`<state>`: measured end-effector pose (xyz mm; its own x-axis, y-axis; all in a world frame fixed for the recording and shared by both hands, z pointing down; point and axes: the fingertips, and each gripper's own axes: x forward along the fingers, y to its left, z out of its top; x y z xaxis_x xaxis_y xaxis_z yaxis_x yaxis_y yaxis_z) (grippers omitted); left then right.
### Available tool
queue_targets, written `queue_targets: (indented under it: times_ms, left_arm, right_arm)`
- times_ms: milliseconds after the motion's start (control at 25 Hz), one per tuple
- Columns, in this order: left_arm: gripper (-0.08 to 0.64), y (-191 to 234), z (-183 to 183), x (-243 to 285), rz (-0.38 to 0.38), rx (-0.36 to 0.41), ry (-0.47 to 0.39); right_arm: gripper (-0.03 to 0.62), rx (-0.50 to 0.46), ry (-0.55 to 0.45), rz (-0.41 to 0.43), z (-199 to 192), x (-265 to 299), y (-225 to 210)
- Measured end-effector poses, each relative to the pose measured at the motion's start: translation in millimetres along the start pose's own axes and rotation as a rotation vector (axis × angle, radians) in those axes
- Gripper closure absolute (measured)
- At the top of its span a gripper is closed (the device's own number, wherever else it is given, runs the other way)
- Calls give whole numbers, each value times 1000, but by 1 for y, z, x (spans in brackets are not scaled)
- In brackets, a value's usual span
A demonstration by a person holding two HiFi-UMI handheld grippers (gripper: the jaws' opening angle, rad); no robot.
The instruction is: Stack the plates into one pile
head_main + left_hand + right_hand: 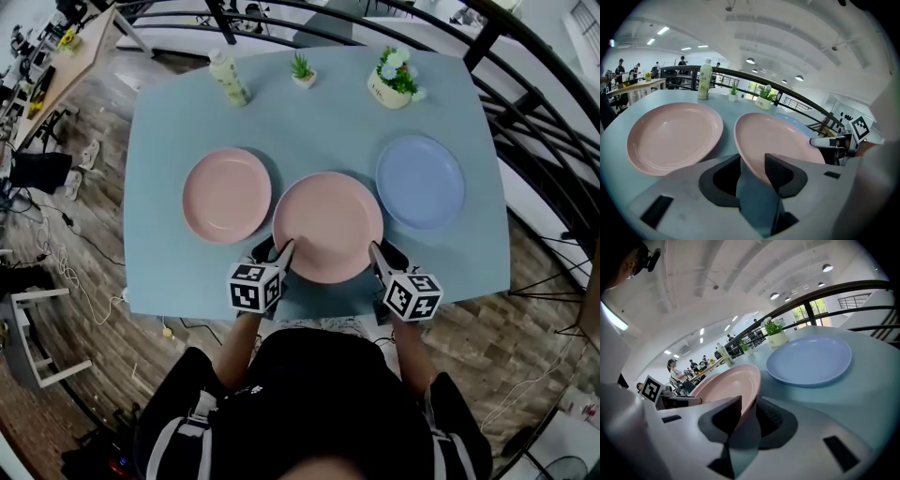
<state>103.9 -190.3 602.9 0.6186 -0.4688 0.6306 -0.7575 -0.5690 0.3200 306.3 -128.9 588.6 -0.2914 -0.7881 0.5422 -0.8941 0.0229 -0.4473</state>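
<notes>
— How are the hands set?

— Both forearms reach out from the body over the near edge of the table (309, 112). The left gripper (278, 251) and the right gripper (382, 251) point forward and down, marker cubes on top, one at each near corner of the middle pink plate (328, 225).

— And the jaws?

— Each pair pinches that plate's near rim, one pad above the rim and one below. The plate sits tilted in the grip, its far side raised off the table.

— What lies around it?

— The left pink plate (227, 195) is flat on the table just beside it on one side, and the blue plate (420, 181) is just beside it on the other. Along the far edge stand a bottle (229, 77), a small plant (302, 69) and a flower pot (394, 80), well apart from the grippers.

— Anything between the grippers and the other plates?

— Only bare tabletop.
</notes>
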Motion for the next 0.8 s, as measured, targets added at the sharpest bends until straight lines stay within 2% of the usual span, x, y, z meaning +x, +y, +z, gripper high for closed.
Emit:
queue_targets:
  times_ms: [320,560,800]
  left_arm:
    - [399,1,17,-17,73,-50,-80]
    - [399,6,19,-35,135,-90,-130]
    - [399,25,18,-50,157,-128,-143]
  right_arm:
    - [494,-63,-17,88,31,4,13]
    - [494,-81,-15,174,41,11,28]
    - [493,-94,1,215,46,22,52]
